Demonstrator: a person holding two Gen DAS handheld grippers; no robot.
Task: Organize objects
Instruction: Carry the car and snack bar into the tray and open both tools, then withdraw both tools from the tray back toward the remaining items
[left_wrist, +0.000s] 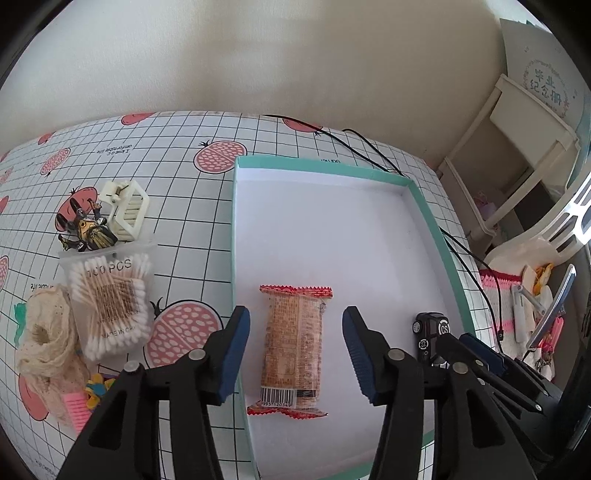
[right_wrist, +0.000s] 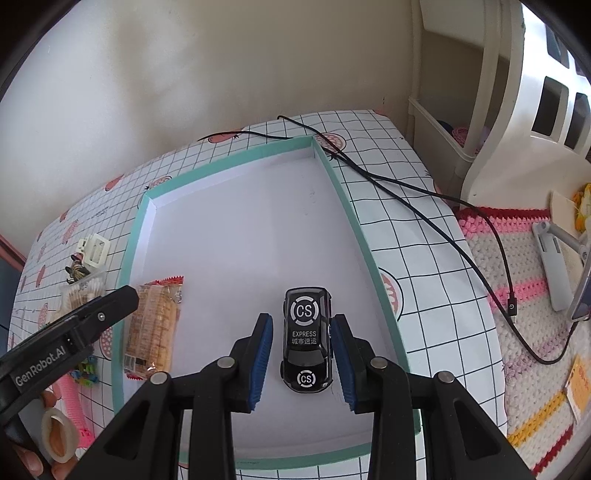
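A teal-rimmed white tray (left_wrist: 236, 221) (right_wrist: 347, 192) lies on the checked tablecloth. An orange snack packet (left_wrist: 291, 347) (right_wrist: 153, 325) lies flat inside it near the left wall. My left gripper (left_wrist: 295, 354) is open, its blue pads on either side of the packet and apart from it. A black toy car (right_wrist: 306, 338) (left_wrist: 430, 332) stands on the tray floor at the right. My right gripper (right_wrist: 302, 358) is open around the car, with its right pad close to the car's side.
Left of the tray lie a cotton swab box (left_wrist: 110, 295), a small figurine (left_wrist: 86, 229), a cream hair clip (left_wrist: 127, 210), a twine ball (left_wrist: 44, 339) and a pink comb (left_wrist: 79, 406). A black cable (right_wrist: 424, 206) runs past the tray's right side. A crocheted mat (right_wrist: 517, 295) lies at the right.
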